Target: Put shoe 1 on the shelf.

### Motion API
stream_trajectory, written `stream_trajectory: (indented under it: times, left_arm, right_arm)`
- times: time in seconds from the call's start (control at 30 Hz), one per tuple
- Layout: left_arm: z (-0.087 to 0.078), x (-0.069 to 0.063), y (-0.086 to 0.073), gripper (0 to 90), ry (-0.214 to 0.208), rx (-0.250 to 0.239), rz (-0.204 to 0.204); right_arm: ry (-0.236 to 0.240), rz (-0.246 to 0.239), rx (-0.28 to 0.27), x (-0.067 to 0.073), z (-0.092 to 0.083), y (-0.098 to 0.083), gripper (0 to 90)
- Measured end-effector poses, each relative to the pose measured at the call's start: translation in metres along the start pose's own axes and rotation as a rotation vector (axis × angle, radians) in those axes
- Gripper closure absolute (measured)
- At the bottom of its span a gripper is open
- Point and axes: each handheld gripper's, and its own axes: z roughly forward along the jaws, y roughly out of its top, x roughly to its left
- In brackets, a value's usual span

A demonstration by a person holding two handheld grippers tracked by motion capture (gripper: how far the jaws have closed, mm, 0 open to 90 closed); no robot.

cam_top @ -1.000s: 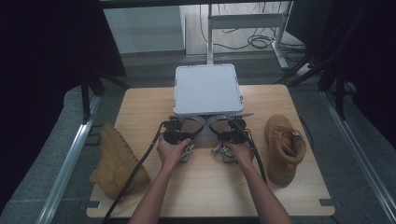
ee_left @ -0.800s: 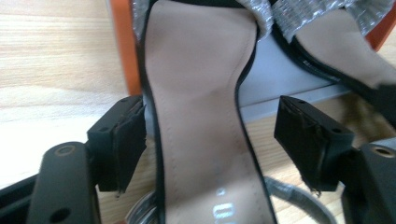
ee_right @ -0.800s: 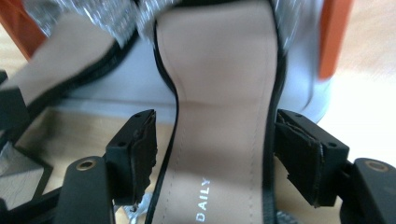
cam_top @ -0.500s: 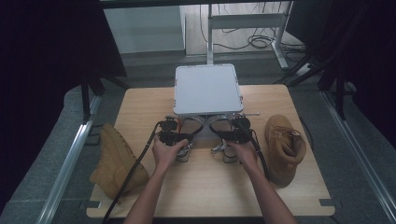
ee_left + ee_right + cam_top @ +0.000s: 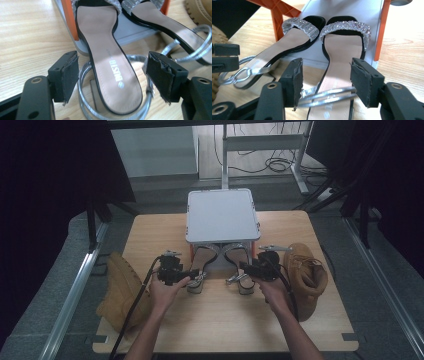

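Two sandals lie on the desk point(image 5: 210, 320), toes under a grey box point(image 5: 222, 215). The left tongs point(image 5: 112, 75) stand spread around the left sandal point(image 5: 110, 62), not pinching. The right tongs point(image 5: 325, 77), just closing a bit, stand spread around the right sandal point(image 5: 342, 50).

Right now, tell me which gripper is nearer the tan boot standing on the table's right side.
Right. The right gripper sits just beside the upright tan boot, over the right sandal; the left gripper is further off, across both sandals.
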Motion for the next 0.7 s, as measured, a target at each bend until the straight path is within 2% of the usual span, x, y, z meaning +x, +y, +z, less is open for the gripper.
stream_trajectory:
  times: [0.03, 0.17, 0.23, 0.37, 0.47, 0.6, 0.7]
  left_arm:
    - [-0.004, 0.000, -0.003, 26.7, -0.006, -0.012, 0.014]
    - [-0.013, 0.002, -0.013, 30.2, -0.031, -0.045, 0.026]
    - [-0.018, 0.001, -0.019, 31.2, -0.018, -0.050, 0.041]
    - [-0.029, -0.003, -0.030, 31.9, -0.018, -0.070, 0.057]
    - [-0.039, -0.010, -0.041, 33.7, -0.004, -0.111, 0.084]
    - [-0.043, -0.016, -0.052, 33.8, -0.019, -0.110, 0.093]
    - [-0.041, -0.021, -0.058, 32.6, -0.024, -0.087, 0.103]
  right_arm:
    - [0.006, -0.003, -0.003, 0.000, -0.004, -0.002, 44.6]
    - [0.015, -0.044, -0.008, 0.001, -0.013, -0.013, 44.9]
    - [0.018, -0.056, -0.014, 0.001, -0.017, -0.019, 45.0]
    - [0.033, -0.081, -0.022, 0.002, -0.024, -0.034, 44.8]
    - [0.032, -0.108, -0.007, 0.004, -0.027, -0.044, 42.9]
    - [0.025, -0.138, 0.005, 0.005, -0.029, -0.058, 42.4]
    - [0.026, -0.141, 0.011, 0.004, -0.028, -0.066, 42.1]
